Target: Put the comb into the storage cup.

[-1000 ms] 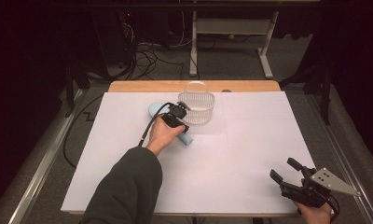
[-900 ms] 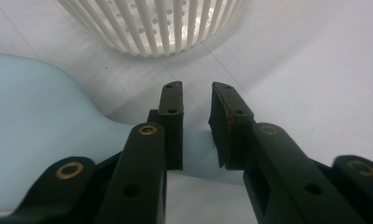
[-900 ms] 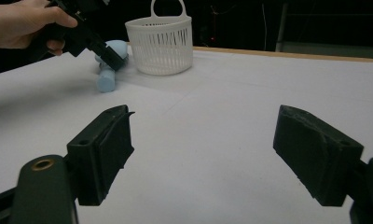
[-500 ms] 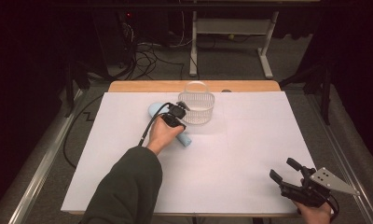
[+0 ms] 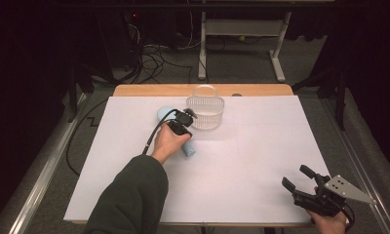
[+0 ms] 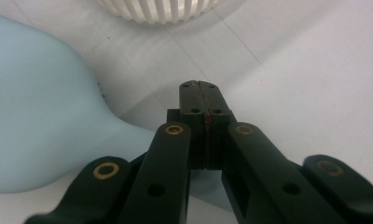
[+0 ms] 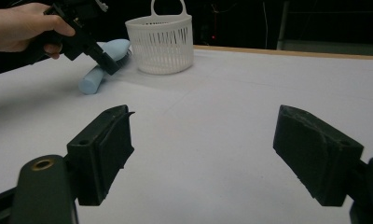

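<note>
Nothing has shifted across the last second: your left hand, the brush and the basket sit where they did, and your right gripper has stayed parked at the near right corner. Starting at the left, the pale blue brush (image 5: pixel 165 115) lies on the white table (image 5: pixel 251 161), its broad head toward the far side and its handle end (image 5: pixel 188 150) poking out near your hand. Your left gripper (image 5: pixel 186 118) hovers over the brush's neck, just beside the basket (image 5: pixel 205 112), with its 2 jaws pressed together on nothing; in the left gripper view the brush (image 6: pixel 40 116) lies just left of the closed tips. The brush looks like light, stiff, smooth plastic, so it may slip or roll; you would do best to spread the jaws and pinch the narrow neck or handle, not the wide head. Far to the right, your right gripper (image 5: pixel 305 183) rests with jaws wide apart, holding nothing.
</note>
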`<state>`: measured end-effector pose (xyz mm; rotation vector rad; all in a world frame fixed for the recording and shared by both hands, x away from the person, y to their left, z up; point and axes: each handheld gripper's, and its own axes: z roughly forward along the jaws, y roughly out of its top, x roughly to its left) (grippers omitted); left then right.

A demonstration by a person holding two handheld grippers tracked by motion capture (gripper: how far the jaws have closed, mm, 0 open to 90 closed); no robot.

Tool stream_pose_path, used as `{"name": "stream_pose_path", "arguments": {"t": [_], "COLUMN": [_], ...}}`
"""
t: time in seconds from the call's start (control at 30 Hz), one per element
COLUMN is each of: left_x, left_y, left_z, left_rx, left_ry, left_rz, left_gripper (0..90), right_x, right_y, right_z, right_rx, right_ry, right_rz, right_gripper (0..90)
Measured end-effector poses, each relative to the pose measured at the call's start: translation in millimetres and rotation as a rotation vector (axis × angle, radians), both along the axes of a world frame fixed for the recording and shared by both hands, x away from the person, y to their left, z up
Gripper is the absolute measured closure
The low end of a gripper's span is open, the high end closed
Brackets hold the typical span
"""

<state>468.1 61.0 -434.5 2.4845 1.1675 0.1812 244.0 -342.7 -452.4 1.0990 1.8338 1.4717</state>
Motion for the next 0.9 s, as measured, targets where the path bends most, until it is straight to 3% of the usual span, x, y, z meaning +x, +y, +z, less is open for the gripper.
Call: {"name": "stream_pose_path", "arguments": {"t": [0.9], "left_x": [-17.7], "left_y": [27.2], "left_z": [-1.8], "left_rx": [-0.019], "left_ry": [0.005], "left_rz": [0.016], "left_gripper": [90.0], "right_x": [-0.1], "right_y": [0.4], "right_z": [0.0], "right_rx": [-0.003], "right_ry": [0.0], "right_rz": [-0.004], "right_gripper": [20.2]}}
